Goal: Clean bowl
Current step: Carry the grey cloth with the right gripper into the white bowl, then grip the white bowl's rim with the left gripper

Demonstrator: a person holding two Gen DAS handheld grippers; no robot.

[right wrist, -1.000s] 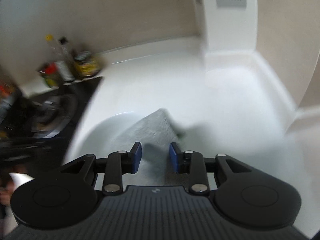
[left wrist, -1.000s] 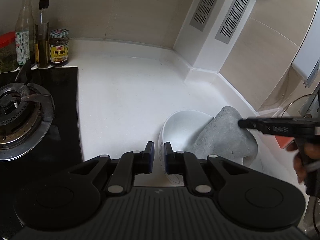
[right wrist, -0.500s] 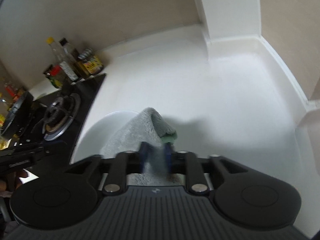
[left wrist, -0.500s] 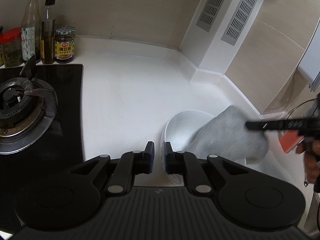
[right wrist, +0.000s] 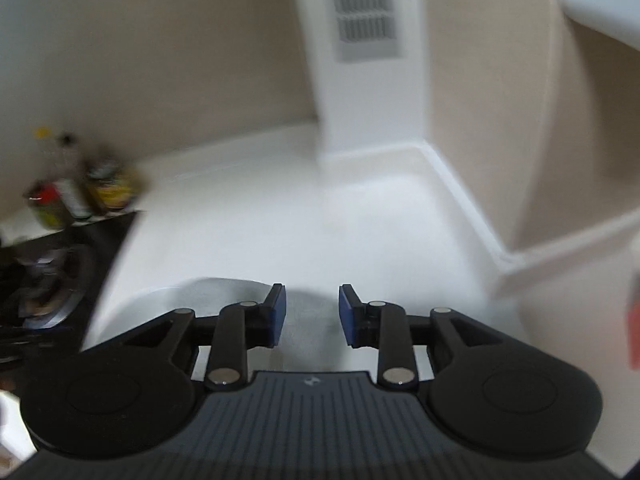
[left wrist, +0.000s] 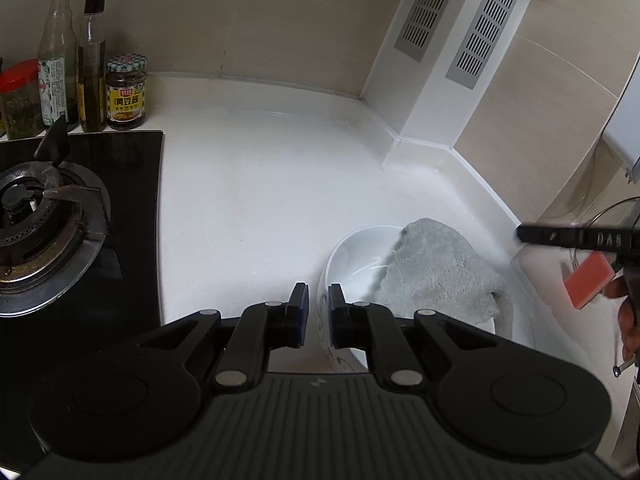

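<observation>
A white bowl [left wrist: 352, 256] with a blue pattern stands on the white counter [left wrist: 248, 200], and my left gripper [left wrist: 318, 312] is shut on its near rim. A grey cloth [left wrist: 436, 276] lies slumped inside the bowl and over its right rim. My right gripper [left wrist: 524, 235] hangs to the right of the bowl, clear of the cloth. In the blurred right wrist view that gripper [right wrist: 312, 312] has its jaws opening wide with nothing between the pads. The bowl's rim [right wrist: 192, 292] and the cloth [right wrist: 308, 344] lie just below it.
A black gas hob [left wrist: 48, 232] fills the left side, with bottles [left wrist: 92, 64] and jars [left wrist: 126, 92] behind it. A white column with vents [left wrist: 452, 40] stands at the back right. An orange block [left wrist: 588, 280] and a hand [left wrist: 628, 320] are at the far right.
Half a second ago the right gripper was shut on the cloth, holding it up. It has let go and drawn back right, and the cloth has sunk into the bowl. The left gripper stays put.
</observation>
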